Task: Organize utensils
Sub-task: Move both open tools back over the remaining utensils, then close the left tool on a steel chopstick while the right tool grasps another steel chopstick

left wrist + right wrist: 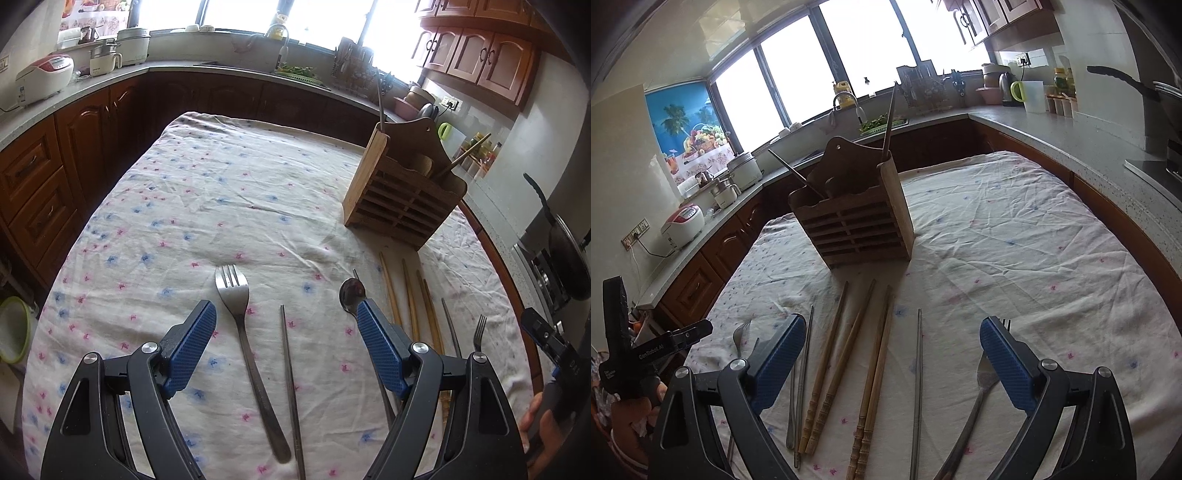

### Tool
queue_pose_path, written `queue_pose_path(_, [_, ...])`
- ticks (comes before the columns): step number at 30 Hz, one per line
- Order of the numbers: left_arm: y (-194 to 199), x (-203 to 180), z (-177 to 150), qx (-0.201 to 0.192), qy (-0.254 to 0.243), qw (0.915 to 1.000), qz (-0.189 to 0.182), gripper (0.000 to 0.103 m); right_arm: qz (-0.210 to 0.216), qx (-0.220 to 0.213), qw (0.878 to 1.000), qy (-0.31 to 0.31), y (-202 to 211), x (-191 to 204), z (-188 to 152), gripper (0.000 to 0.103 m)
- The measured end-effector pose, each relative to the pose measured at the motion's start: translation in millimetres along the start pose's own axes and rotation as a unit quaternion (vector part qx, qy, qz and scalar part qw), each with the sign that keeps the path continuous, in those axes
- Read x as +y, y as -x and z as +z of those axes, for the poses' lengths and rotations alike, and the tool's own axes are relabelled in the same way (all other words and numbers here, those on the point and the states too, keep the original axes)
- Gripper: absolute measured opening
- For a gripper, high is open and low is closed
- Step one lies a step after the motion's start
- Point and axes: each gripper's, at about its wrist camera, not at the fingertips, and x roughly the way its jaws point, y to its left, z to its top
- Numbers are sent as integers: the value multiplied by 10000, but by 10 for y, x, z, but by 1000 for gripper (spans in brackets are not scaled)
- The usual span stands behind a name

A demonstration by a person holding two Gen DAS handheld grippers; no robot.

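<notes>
In the left wrist view my left gripper [286, 314] stands open over the flowered tablecloth [229, 206]. Between its fingers lie a steel fork [243, 332] and one metal chopstick [290, 384], neither touched. A spoon [351, 293] pokes out past its right finger. The wooden utensil holder [402, 192] stands far right with a few sticks in it. In the right wrist view my right gripper [892, 338] is open above several wooden chopsticks [846, 354] and a metal chopstick [917, 387]. A second fork [979, 391] lies under its right finger. The wooden utensil holder [855, 218] stands straight ahead.
Wooden cabinets [48, 177] and a grey counter [1071, 147] ring the table. A rice cooker [44, 77] and pots sit on the counter at left. A pan [565, 251] and stove are at right. A hand [543, 424] holds the other gripper.
</notes>
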Motion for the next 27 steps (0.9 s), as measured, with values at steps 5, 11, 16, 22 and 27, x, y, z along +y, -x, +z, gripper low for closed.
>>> queue_pose_path(5, [-118,-20,-21,205,-120,9997,28,78,-62,115,9999,98,-78,24,-2,87])
queue_pose_path(11, [-294,-48,-50,532,-222,9983,-79,56,-135,518,9985,120,-315,-3,-48,55])
queue_pose_path(16, [-476,-64,-88,893,-319,9954,-116,41,-243,892,9953,285,-583,-8,-83,36])
queue_pose_path(22, [-601,-76,-100,1106,-397,9930,-129,37,-348,1195,9913,438,-881,-35,-63,29])
queue_pose_path(27, [-731,-75,-91,1279,-456,9907,-82,35,-487,1393,9875,557,-1090,-70,-27,25])
